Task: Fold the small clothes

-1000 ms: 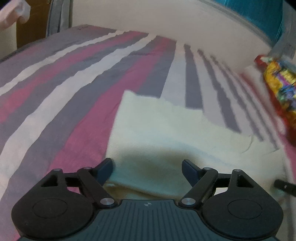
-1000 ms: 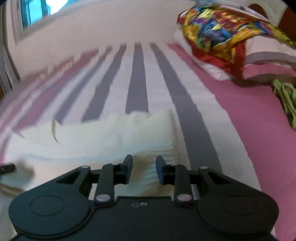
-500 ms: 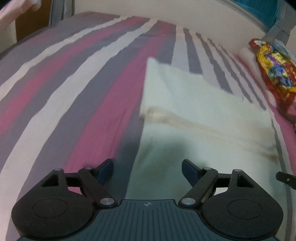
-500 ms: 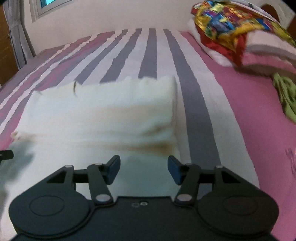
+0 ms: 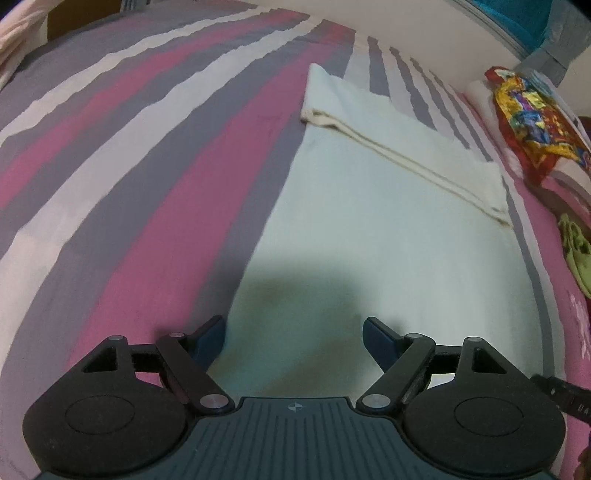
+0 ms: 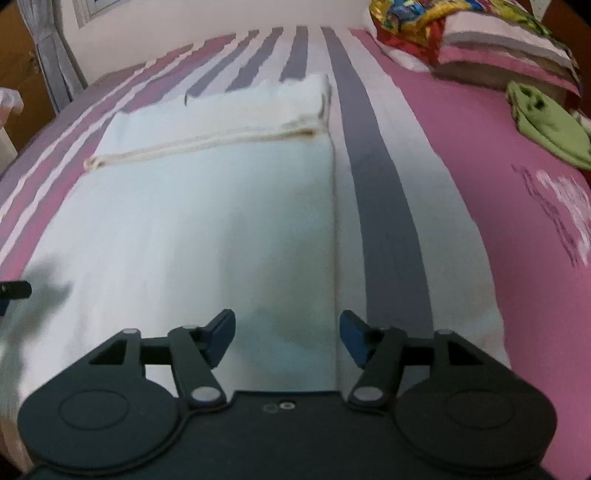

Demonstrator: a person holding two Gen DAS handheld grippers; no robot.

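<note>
A pale white cloth (image 5: 388, 221) lies flat on the striped bed, its far end folded over into a thick band (image 5: 399, 136). It also shows in the right wrist view (image 6: 207, 221), with the folded band (image 6: 221, 125) at the far end. My left gripper (image 5: 293, 338) is open and empty above the cloth's near left edge. My right gripper (image 6: 288, 338) is open and empty above the cloth's near right edge. The tip of the other gripper shows at each view's side (image 5: 561, 395) (image 6: 14, 290).
The bed sheet (image 5: 147, 166) has pink, grey and white stripes. A colourful cloth on stacked pillows (image 6: 461, 33) lies at the far right. A green garment (image 6: 546, 122) lies on the pink area to the right. A wall runs behind the bed.
Both grippers let go of the cloth edge after laying it over at the far end and drew back toward the near end. The right jaws went from nearly shut to wide open.
</note>
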